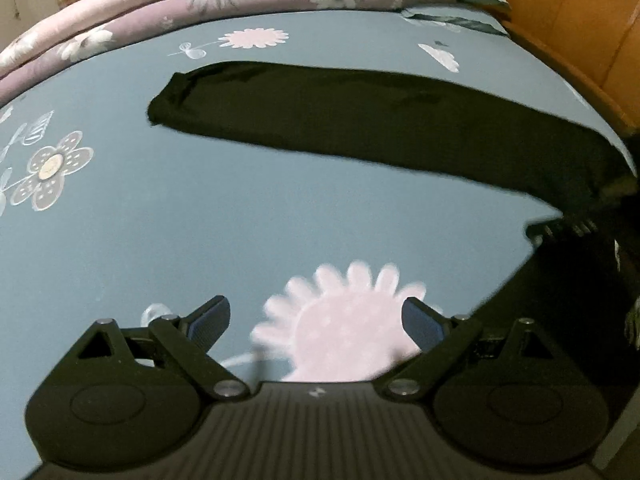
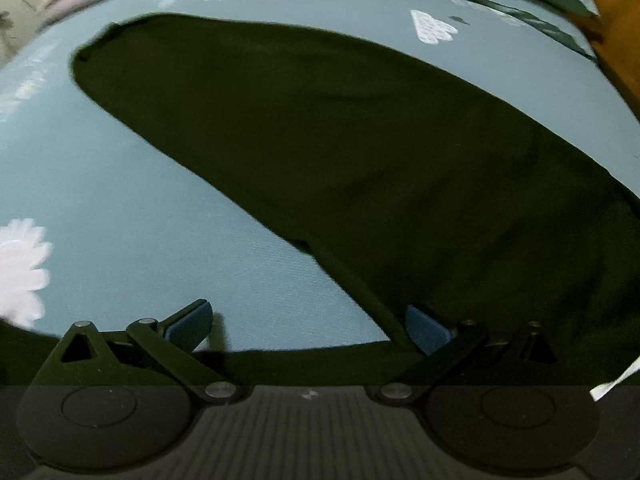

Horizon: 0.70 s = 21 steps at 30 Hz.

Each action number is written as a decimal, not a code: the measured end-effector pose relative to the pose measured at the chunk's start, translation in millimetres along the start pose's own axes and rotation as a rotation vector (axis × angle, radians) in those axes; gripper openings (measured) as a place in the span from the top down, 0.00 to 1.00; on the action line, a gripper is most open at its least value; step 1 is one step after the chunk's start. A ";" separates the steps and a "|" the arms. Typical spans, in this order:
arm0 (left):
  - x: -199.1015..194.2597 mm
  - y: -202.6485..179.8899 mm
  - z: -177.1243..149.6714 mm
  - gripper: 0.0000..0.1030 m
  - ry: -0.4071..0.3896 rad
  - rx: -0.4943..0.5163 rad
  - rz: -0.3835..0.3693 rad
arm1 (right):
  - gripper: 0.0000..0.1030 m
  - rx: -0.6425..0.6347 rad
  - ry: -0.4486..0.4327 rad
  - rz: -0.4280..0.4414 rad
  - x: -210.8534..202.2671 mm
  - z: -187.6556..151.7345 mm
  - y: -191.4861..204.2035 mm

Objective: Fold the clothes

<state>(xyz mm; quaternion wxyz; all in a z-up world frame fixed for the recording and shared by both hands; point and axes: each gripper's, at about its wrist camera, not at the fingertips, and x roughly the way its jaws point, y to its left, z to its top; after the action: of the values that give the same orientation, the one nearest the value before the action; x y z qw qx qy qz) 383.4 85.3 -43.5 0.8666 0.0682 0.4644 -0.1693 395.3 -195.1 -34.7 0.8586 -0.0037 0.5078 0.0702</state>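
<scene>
At the far left, folded quilts in pink and mauve lie stacked along the back edge of the blue flowered bedsheet. The left gripper hangs over bare sheet above a pale pink flower print, its fingers spread wide and holding nothing.

Further right, the dark garment lies flat on the sheet, one long sleeve or leg reaching toward the quilts and its bulk running off to the right, near the orange headboard. The right gripper sits right over the garment's near hem, fingers also apart and empty; whether a fingertip touches the cloth I cannot tell.

The step in hand looks like taking hold for a first fold. To do it well, I judge the right fingers should pinch only the hem edge, not the sheet beneath, while the left comes across to the long outstretched part. Both should lift together and keep the cloth taut so that it lands flat without creases.

No brand, label or readable writing shows anywhere; a small white tag at the right edge is too blurred to read.
</scene>
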 end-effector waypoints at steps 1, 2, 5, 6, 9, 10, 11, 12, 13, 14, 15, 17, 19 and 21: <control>7.5 -8.8 12.5 0.10 -0.010 0.008 -0.013 | 0.00 -0.023 -0.022 0.020 -9.0 -1.4 -4.2; 15.5 -18.3 26.9 0.10 -0.025 0.012 -0.023 | 0.00 -0.055 -0.038 0.023 -16.8 -2.8 -6.6; 49.5 -54.7 76.6 0.10 -0.083 0.025 -0.081 | 0.00 -0.177 -0.076 0.008 -37.7 -9.9 -15.1; 63.1 -68.1 91.9 0.10 -0.097 0.033 -0.096 | 0.00 -0.216 -0.088 0.005 -43.6 -12.7 -17.3; 102.0 -113.7 125.0 0.10 -0.123 0.071 -0.141 | 0.00 -0.292 -0.103 -0.007 -58.2 -19.1 -29.1; 112.9 -129.1 132.5 0.11 -0.125 0.084 -0.164 | 0.00 -0.305 -0.102 -0.007 -61.3 -21.2 -34.1; 120.6 -142.4 135.5 0.10 -0.125 0.101 -0.187 | 0.00 -0.314 -0.098 -0.008 -62.1 -21.3 -41.1; 127.7 -155.4 137.4 0.10 -0.125 0.118 -0.211 | 0.00 -0.320 -0.096 -0.012 -66.2 -25.1 -45.1; 134.1 -166.0 136.0 0.10 -0.114 0.133 -0.234 | 0.00 -0.324 -0.094 -0.015 -67.9 -29.1 -51.1; 140.4 -176.2 133.8 0.10 -0.101 0.148 -0.257 | 0.00 -0.322 -0.092 -0.017 -67.1 -30.0 -56.7; 145.3 -182.0 131.0 0.10 -0.089 0.157 -0.270 | 0.00 -0.318 -0.090 -0.019 -65.9 -30.1 -62.0; 155.4 -190.5 121.8 0.10 -0.040 0.163 -0.276 | 0.00 -0.304 -0.086 -0.020 -64.0 -29.5 -72.9; 158.9 -195.7 110.8 0.10 -0.009 0.167 -0.271 | 0.00 -0.275 -0.083 -0.014 -63.9 -27.9 -84.5; 154.9 -200.0 101.8 0.10 -0.007 0.196 -0.268 | 0.00 -0.251 -0.088 0.000 -64.0 -26.0 -96.7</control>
<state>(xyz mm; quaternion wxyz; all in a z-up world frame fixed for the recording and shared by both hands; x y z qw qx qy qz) 470.8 -165.1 -107.0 0.8269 0.0890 0.4479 -0.3282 354.4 -300.4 2.3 0.8728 -0.1079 0.4571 0.1332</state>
